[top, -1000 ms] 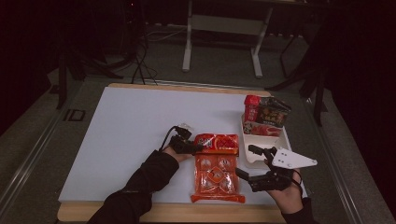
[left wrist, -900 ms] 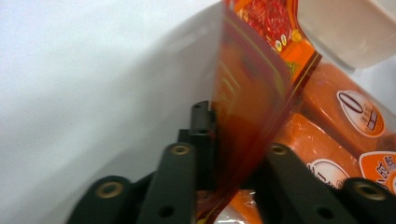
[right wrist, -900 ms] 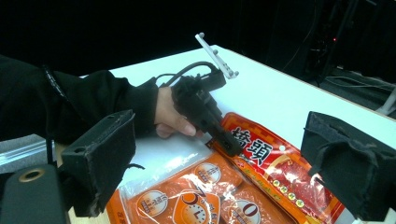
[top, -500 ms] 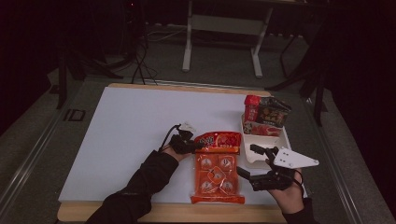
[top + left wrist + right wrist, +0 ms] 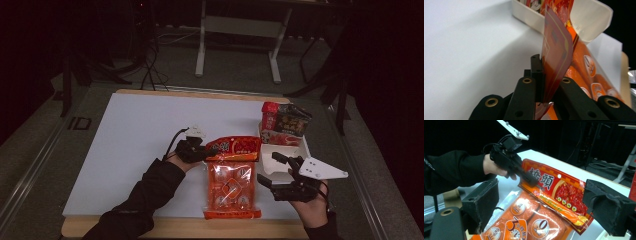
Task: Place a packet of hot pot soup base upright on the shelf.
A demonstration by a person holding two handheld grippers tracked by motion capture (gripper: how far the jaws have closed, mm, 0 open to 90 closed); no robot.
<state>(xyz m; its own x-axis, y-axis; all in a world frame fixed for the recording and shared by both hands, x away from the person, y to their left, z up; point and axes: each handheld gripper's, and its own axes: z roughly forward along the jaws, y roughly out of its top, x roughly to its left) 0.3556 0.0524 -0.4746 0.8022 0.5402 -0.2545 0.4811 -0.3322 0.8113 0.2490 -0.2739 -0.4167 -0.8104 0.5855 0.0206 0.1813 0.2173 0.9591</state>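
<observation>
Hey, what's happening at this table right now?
A person in dark sleeves works at a white table with a gripper in each hand. The left gripper is shut on the red header end of an orange plastic snack bag, lifting that end while the bag's far end rests on the table. The right gripper hovers beside the bag with its jaws open, holding nothing. Behind it sits a white rectangular tray with a red and black snack packet leaning in it.

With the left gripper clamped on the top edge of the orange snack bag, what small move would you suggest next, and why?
Probably lift a little further. The left gripper is shut on the snack bag's red header, but its lower end lies on the table; the white tray sits close by, and the right gripper hovers open alongside.
</observation>
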